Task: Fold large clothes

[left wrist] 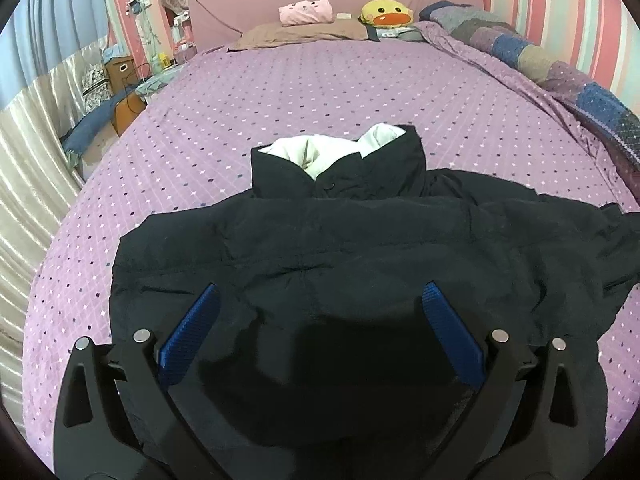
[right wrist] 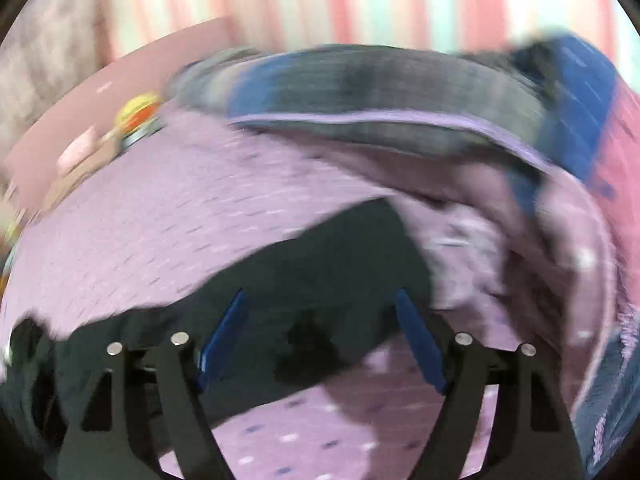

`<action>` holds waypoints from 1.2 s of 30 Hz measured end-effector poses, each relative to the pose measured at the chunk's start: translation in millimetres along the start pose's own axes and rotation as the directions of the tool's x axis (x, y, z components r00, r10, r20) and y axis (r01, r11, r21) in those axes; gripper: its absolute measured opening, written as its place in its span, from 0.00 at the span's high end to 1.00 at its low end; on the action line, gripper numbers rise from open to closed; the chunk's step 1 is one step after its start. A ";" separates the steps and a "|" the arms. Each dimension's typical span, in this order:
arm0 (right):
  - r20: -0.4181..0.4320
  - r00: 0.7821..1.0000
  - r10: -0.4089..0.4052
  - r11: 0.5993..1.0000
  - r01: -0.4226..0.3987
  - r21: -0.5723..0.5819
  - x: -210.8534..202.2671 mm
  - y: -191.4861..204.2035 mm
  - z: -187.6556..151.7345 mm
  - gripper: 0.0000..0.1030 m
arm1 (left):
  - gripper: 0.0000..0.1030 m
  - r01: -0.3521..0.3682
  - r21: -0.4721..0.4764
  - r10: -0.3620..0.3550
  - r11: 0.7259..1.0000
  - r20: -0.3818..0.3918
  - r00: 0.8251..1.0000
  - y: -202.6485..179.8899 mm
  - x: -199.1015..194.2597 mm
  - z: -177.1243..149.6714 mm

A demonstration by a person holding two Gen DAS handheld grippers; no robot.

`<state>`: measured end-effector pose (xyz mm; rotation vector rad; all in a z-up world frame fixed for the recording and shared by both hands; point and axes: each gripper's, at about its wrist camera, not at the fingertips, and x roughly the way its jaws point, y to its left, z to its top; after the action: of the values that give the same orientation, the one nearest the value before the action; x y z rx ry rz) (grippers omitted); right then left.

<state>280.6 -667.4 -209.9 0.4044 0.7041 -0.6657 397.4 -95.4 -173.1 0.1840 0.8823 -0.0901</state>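
- Left wrist view: black jacket (left wrist: 360,248) lies on the purple bed (left wrist: 280,96), collar pointing at the headboard; left gripper (left wrist: 320,292) spread wide, holding nothing.
- Right gripper (right wrist: 320,300) also wide, empty, above a sleeve; view blurred.

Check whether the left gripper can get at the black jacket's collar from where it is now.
Probably yes. The left gripper is open above the black jacket, and the collar lies straight ahead of it on the bed, with nothing between them.
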 end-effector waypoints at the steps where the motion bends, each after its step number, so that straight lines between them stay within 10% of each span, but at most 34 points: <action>1: -0.005 0.999 0.045 0.998 -0.045 -0.051 0.9 25.0 -1.8 0.25 | 0.03 0.004 -0.004 -0.004 1.000 0.000 1.000 0.1 -1.1 -0.4; 7: -0.132 0.985 0.115 0.941 -0.151 -0.304 63.0 154.8 -39.2 0.27 | 0.03 -0.006 0.011 0.006 1.000 -0.010 1.000 0.6 -4.9 -10.2; 12: -0.202 0.978 0.060 0.957 -0.114 -0.267 133.5 144.9 -49.2 0.26 | 0.03 -0.061 0.058 0.061 0.996 -0.008 0.998 9.3 -2.4 -14.6; 17: -0.228 0.968 0.102 0.964 -0.152 -0.216 120.1 131.9 -48.7 0.26 | 0.03 -0.050 -0.003 0.049 0.999 -0.041 0.998 26.5 11.7 -12.0; 22: -0.119 0.981 0.155 0.977 -0.170 -0.131 56.5 72.5 -27.4 0.20 | 0.03 -0.035 -0.028 0.034 0.999 -0.033 0.999 27.0 16.4 -7.2; 27: -0.098 0.995 0.001 0.996 0.008 0.088 49.8 -29.7 -20.7 0.15 | 0.03 -0.021 -0.037 0.020 0.999 -0.030 0.999 21.2 11.4 -8.6; 32: -0.133 0.990 -0.052 0.896 0.105 0.432 64.7 -112.0 -41.3 0.13 | 0.03 -0.038 -0.001 0.038 0.999 -0.040 0.998 16.4 7.3 -14.6; 36: -0.117 0.990 0.073 0.810 0.009 0.586 88.6 -131.5 -56.9 0.11 | 0.03 -0.070 0.012 0.071 0.997 -0.047 0.996 22.5 5.7 -14.6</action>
<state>215.8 -768.7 -327.9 1.0431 0.6046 -0.8265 393.3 -70.6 -183.8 0.2275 0.9216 -0.0247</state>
